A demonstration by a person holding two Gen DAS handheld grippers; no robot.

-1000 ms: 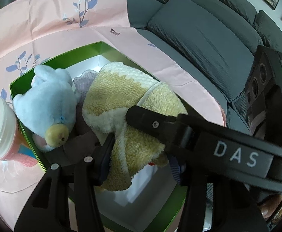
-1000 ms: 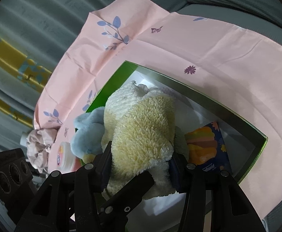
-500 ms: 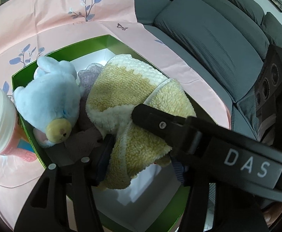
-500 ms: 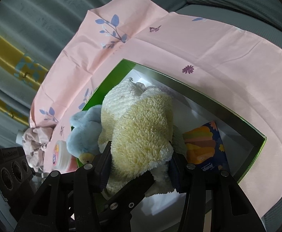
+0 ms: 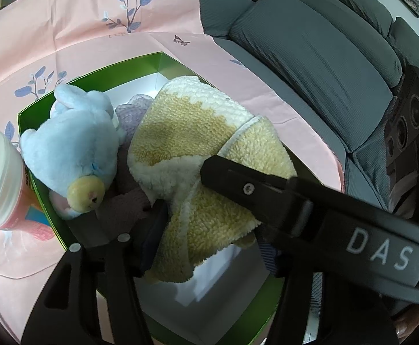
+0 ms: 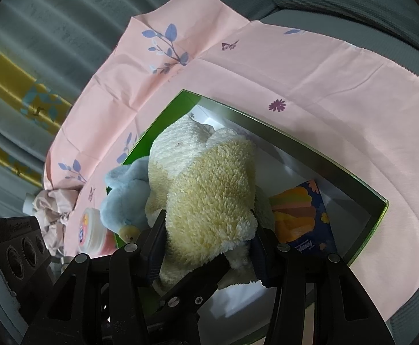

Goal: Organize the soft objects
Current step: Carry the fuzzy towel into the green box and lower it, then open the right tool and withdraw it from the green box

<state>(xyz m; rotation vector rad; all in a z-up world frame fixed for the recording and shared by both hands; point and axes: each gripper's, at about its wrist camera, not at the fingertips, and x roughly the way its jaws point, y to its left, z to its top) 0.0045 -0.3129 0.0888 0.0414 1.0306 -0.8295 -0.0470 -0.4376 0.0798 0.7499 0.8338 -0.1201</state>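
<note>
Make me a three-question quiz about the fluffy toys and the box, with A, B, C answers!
1. Where does the blue plush toy lie?
A. inside the green box
B. on the grey sofa
C. on the floor

2. What colour is the fluffy towel?
A. red
B. yellow and white
C. black

3. What is the right gripper doing?
A. hanging open with nothing in it
B. holding the tub
C. squeezing the towel

Answers:
1. A: the toy rests against the box's green wall, beside the towel.
2. B: its pile is yellow with white edges.
3. C: towel fills the gap between its fingers; the left gripper grips the towel too.
</note>
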